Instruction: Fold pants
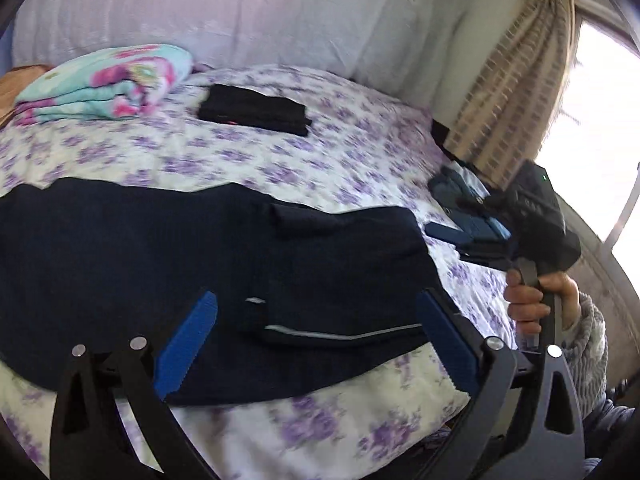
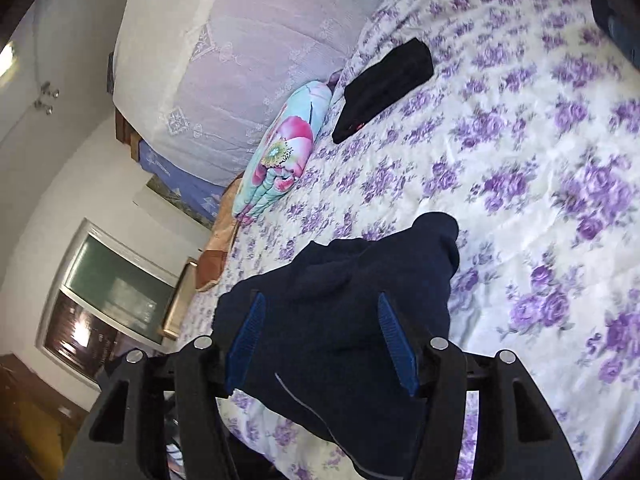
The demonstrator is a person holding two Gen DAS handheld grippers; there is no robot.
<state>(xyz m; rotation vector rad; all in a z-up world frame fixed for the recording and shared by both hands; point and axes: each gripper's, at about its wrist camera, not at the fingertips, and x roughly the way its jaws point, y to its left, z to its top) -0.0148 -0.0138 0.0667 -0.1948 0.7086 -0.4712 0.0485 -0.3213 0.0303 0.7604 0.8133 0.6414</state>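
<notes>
While the navy pants (image 1: 208, 264) lie spread along the bed's (image 1: 280, 164) near edge, we hold the left gripper (image 1: 316, 340) over them with jaws released, gripping nothing. Our right gripper (image 2: 320, 340) also stands spread, cloth lying between its fingers unpinched. If we lift before closing, the fabric may slip, and a careless drag could pull it off the near edge.

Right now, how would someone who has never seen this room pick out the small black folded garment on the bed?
Start at the bed with the purple-flowered cover and look to its far end, below the big white pillows. There, right of the turquoise-and-pink floral blanket, lies the black folded garment: a flat, tidy rectangle, lying clear of the larger navy pants spread near the fingers.
</notes>
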